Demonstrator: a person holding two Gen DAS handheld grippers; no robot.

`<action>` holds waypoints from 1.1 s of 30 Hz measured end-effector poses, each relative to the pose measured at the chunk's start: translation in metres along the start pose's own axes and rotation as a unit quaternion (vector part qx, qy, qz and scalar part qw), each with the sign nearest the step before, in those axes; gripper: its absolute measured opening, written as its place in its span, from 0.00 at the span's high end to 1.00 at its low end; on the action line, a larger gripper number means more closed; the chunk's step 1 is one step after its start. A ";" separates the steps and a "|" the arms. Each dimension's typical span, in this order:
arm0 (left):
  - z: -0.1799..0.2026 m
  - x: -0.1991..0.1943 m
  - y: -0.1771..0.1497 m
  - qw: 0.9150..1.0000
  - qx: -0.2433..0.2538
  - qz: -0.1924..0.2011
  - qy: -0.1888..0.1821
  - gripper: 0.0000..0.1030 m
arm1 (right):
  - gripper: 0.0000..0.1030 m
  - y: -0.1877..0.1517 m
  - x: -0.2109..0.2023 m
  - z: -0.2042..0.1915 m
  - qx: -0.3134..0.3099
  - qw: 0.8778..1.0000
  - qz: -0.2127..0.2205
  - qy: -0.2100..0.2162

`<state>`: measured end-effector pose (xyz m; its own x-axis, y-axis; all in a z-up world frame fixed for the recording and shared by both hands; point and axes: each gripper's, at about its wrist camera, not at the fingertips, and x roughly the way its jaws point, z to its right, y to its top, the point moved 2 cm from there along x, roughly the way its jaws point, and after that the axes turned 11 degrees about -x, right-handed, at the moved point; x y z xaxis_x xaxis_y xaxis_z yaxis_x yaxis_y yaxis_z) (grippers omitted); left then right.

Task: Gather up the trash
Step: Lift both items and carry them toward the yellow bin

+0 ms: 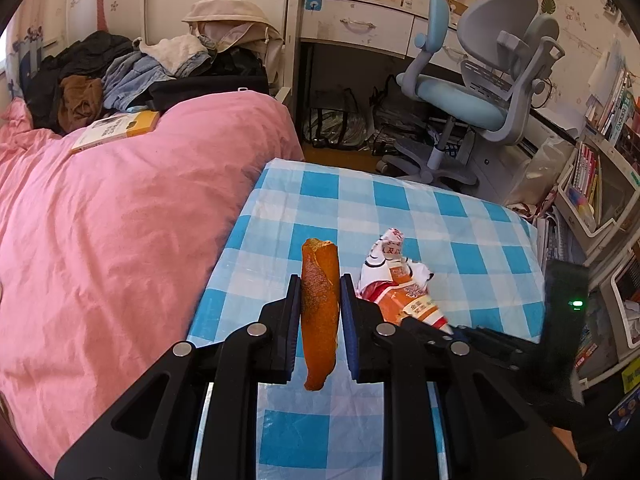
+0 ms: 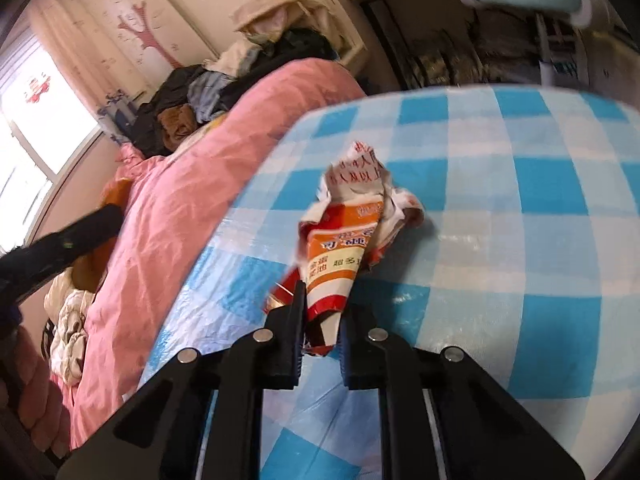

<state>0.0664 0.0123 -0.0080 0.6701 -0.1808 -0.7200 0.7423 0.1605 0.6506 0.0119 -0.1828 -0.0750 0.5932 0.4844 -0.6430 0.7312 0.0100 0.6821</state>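
Observation:
My left gripper (image 1: 320,292) is shut on an orange peel (image 1: 319,308) and holds it upright above the blue-checked table (image 1: 472,216). A crumpled orange, red and white snack wrapper (image 1: 400,284) lies on the table just to its right. In the right wrist view my right gripper (image 2: 322,300) is shut on the near end of that wrapper (image 2: 348,236), which still rests on the checked table (image 2: 520,200). The right gripper's black body (image 1: 500,344) shows at the lower right of the left wrist view.
A bed with a pink duvet (image 1: 120,220) borders the table's left edge, with a book (image 1: 116,130) and a clothes pile (image 1: 120,72) on it. A blue-grey desk chair (image 1: 480,92) and desk stand beyond the table. Bookshelves (image 1: 600,184) line the right.

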 end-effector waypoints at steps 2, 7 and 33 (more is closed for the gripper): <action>0.000 -0.001 0.000 1.000 0.000 0.002 0.001 0.83 | 0.91 0.002 -0.013 -0.004 -0.014 1.000 0.015 -0.002; 0.005 -0.007 -0.004 1.000 0.007 0.007 -0.001 0.83 | 0.92 0.002 -0.045 -0.013 -0.043 0.998 0.043 -0.017; 0.002 -0.039 -0.047 1.000 0.029 -0.001 0.002 0.83 | 0.90 -0.066 -0.041 -0.024 -0.161 0.975 -0.067 -0.136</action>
<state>0.0059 0.0100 -0.0099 0.6693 -0.1775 -0.7215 0.7418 0.1032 0.6627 -0.0684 -0.1825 -0.0858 0.5992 0.2098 -0.7726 0.6909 0.3520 0.6314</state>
